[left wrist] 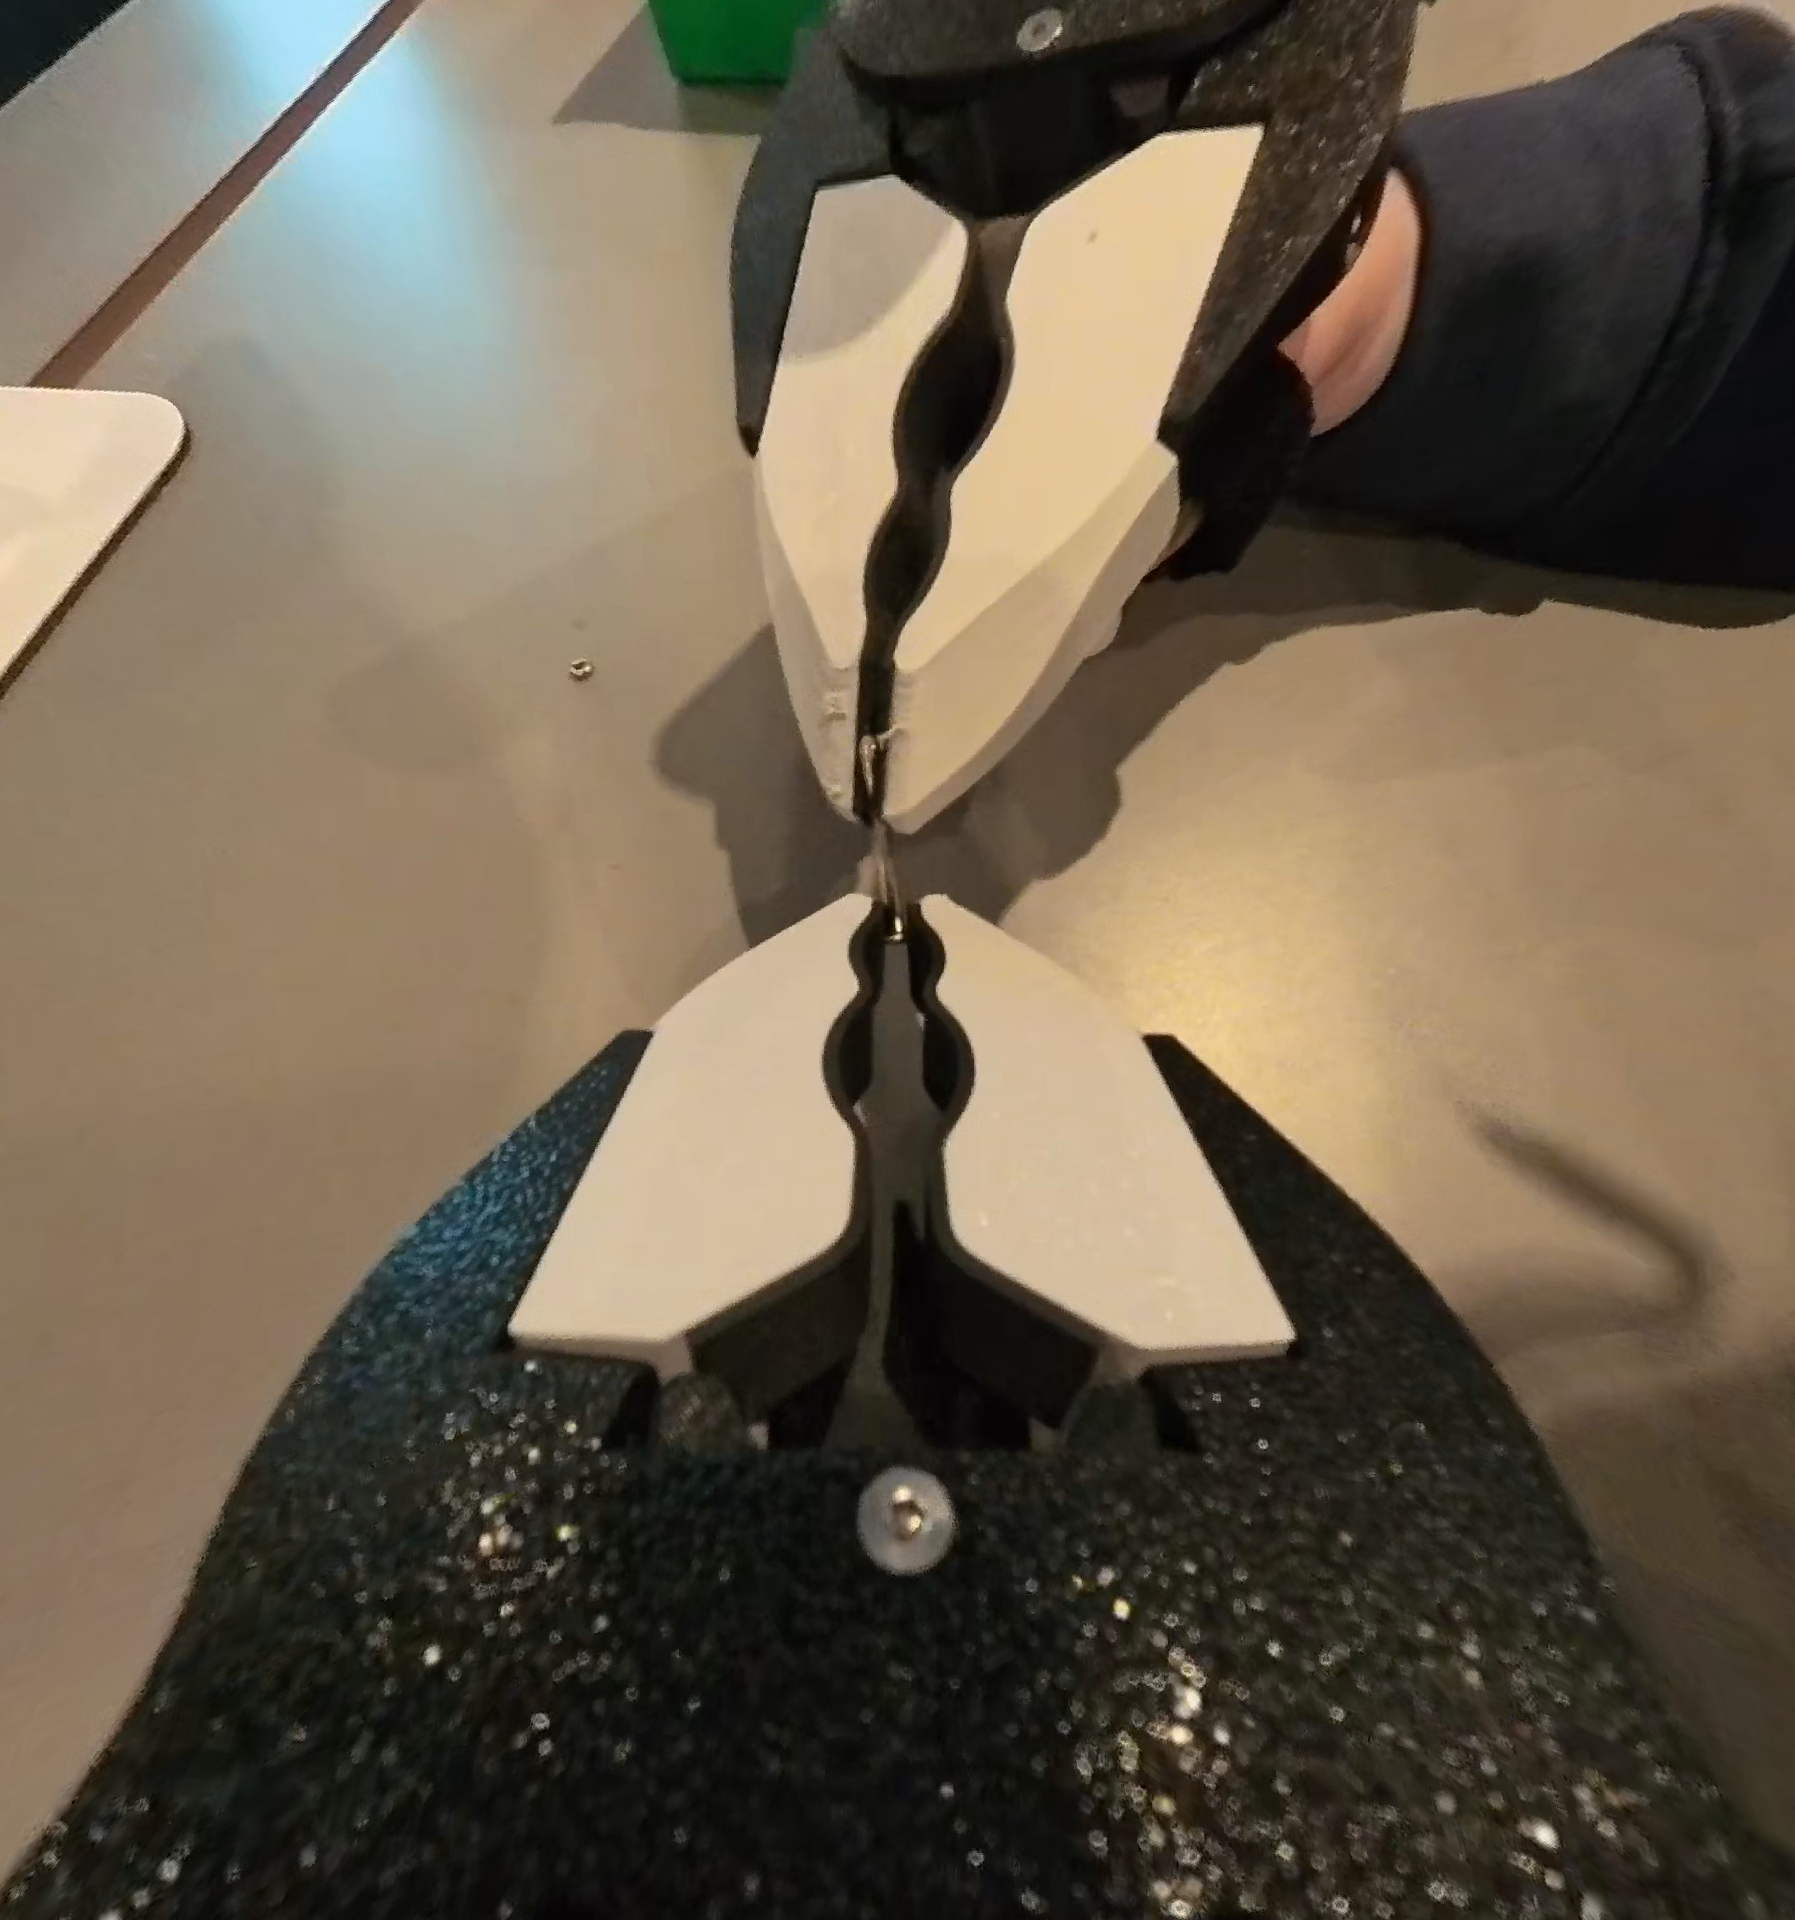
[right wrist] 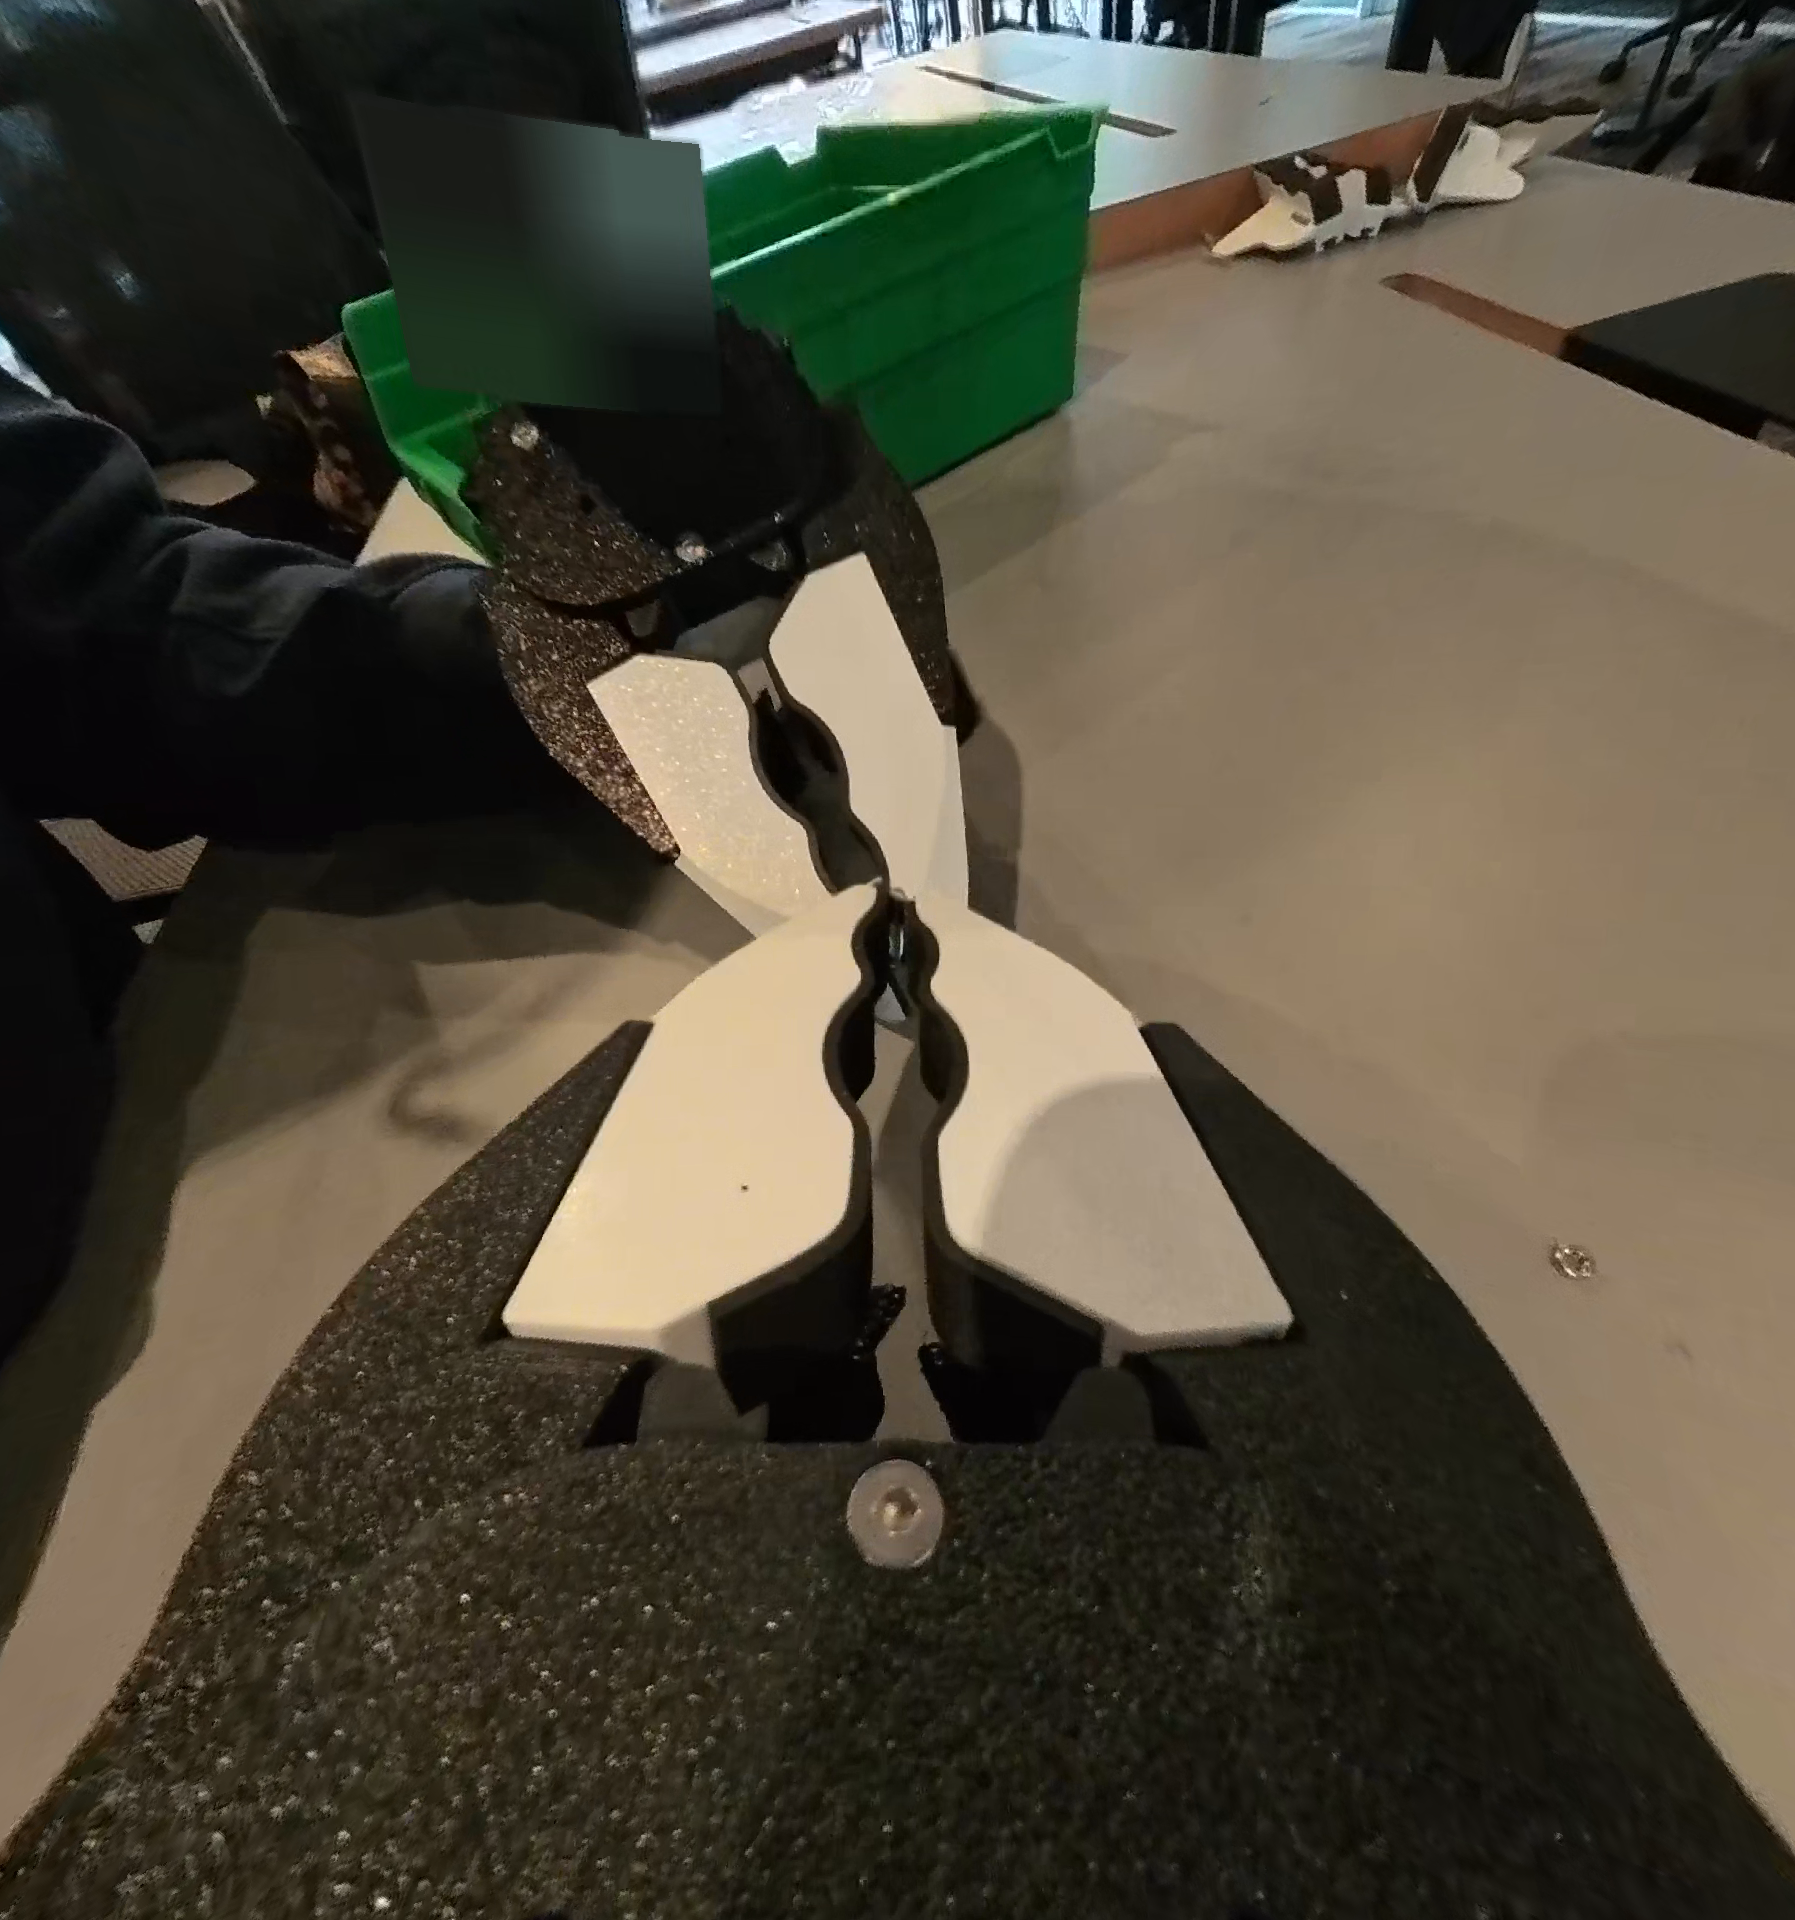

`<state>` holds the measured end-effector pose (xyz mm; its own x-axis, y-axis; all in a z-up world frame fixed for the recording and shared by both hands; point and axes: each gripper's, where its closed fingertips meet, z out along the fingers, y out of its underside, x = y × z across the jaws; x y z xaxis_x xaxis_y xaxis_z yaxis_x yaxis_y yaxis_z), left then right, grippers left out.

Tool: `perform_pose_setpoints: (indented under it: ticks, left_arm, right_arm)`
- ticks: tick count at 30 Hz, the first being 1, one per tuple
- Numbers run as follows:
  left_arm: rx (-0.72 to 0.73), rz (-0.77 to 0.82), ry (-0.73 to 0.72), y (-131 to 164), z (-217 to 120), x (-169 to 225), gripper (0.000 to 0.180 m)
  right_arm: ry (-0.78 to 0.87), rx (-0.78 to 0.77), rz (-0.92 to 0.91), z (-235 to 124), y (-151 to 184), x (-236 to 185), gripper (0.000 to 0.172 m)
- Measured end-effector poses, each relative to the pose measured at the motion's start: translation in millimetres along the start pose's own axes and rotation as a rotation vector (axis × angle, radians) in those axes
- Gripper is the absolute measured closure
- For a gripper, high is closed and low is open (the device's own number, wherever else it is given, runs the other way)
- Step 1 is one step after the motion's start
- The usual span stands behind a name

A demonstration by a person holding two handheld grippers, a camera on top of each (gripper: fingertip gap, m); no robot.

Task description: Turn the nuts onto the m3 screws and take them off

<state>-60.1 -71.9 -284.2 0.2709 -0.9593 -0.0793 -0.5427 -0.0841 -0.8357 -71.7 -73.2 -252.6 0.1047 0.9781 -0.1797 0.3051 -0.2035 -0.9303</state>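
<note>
Both grippers are held tip to tip just above the grey surface [left wrist: 353,935], and the work is at the threading stage. The left gripper [left wrist: 888,912] is closed down to a sliver on the head end of a small silver screw [left wrist: 880,868], whose shank bridges the short space between the two sets of tips. The right gripper [left wrist: 865,784], coming in from the far side with a dark-sleeved hand [left wrist: 1360,343] behind it, is likewise pinched nearly shut, with a bright speck of metal caught between its white fingers [left wrist: 986,665] close to the tips; I take that to be the nut [left wrist: 872,750], though it is too small to be certain of its shape. From the right gripper's own camera, something dark and metallic sits in the narrow slot between its tips [right wrist: 895,940], with the other gripper's tips pressed right up against them. Whether the nut is going on or coming off I cannot tell. My judgement is that the next move calls for a careful roll of one wrist against the other, keeping the screw's axis in line with the nut so the thread does not cross or the tiny part slip out. A loose nut [left wrist: 578,670] lies on the surface to the left, near a white tray [left wrist: 62,499], and a green bin [right wrist: 934,270] stands at the far end.
</note>
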Motion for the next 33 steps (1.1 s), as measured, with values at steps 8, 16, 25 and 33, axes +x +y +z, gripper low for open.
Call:
perform_pose_setpoints:
  ticks: [8, 16, 25, 33]
  left_arm:
    - [-0.019, -0.012, 0.010, -1.4, 5.0, 3.8, 0.170]
    - [0.057, -0.043, -0.109, -11.7, 1.3, -13.6, 0.179]
    - [0.232, -0.008, -0.270, -38.7, -5.8, -39.4, 0.179]
    - [0.265, -0.005, -0.264, -49.3, 8.8, -62.0, 0.179]
  right_arm:
    - [0.027, -0.072, -0.069, 3.4, 6.3, -2.2, 0.170]
    - [0.346, 0.004, -0.065, -25.2, 0.1, 46.0, 0.147]
    - [0.614, -0.322, 0.075, -44.7, 49.8, 112.6, 0.149]
    - [0.611, -0.345, 0.107, -40.4, 52.3, 119.9, 0.154]
